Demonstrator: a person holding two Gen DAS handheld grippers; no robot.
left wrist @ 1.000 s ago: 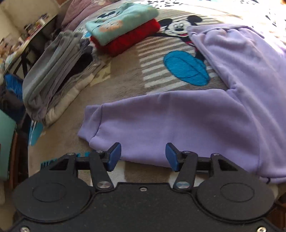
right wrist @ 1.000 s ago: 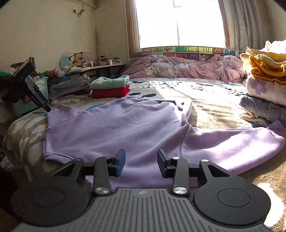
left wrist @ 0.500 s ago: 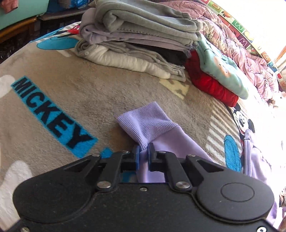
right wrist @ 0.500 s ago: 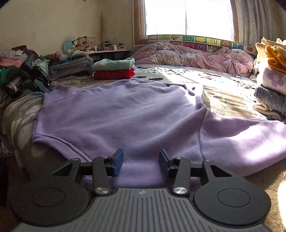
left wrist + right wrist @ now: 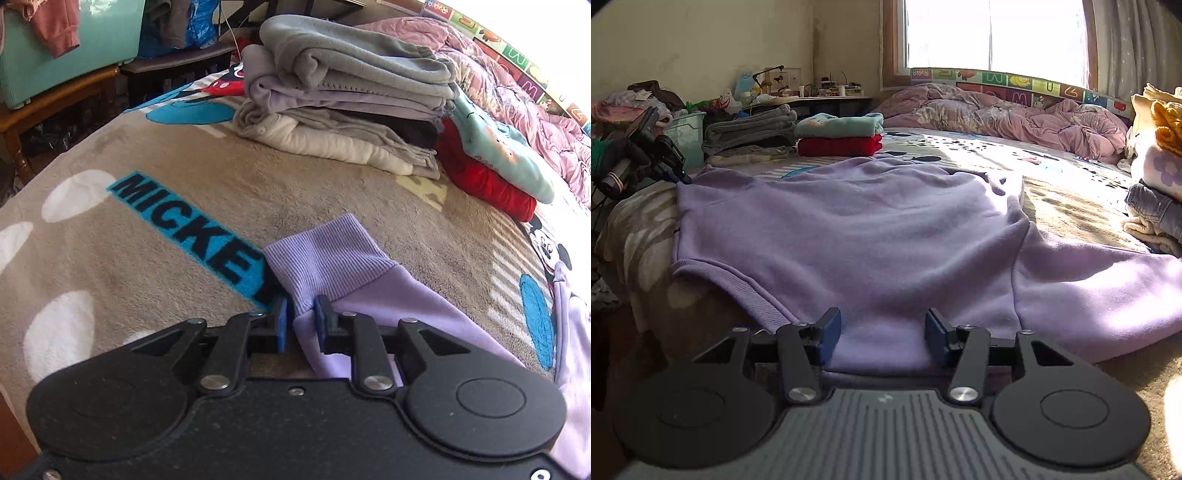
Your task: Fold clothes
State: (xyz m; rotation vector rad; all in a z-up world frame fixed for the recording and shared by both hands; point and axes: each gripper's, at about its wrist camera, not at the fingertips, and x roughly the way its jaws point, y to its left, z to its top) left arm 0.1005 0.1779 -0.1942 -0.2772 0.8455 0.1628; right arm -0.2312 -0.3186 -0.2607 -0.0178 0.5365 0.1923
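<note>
A lilac sweatshirt (image 5: pixel 857 229) lies spread flat on the bed, hem toward me, one sleeve (image 5: pixel 1100 295) out to the right. My left gripper (image 5: pixel 300 321) is shut on the other sleeve (image 5: pixel 373 295) just behind its ribbed cuff (image 5: pixel 325 258), low over the Mickey blanket (image 5: pixel 147 229). It also shows at the far left of the right wrist view (image 5: pixel 679 177), at the sweatshirt's left corner. My right gripper (image 5: pixel 881 332) is open over the sweatshirt's hem, its jaws wide apart with fabric between them.
A stack of folded grey and white clothes (image 5: pixel 347 110) and a red and teal folded pile (image 5: pixel 495 162) sit beyond the sleeve. A pink duvet (image 5: pixel 1015 114) lies under the window. More stacked clothes (image 5: pixel 1156 184) stand at the right. A chair (image 5: pixel 55 96) stands off the bed's left edge.
My left gripper swung to the cuff end of the sleeve and shut on it. My right gripper moved forward over the hem and stayed open.
</note>
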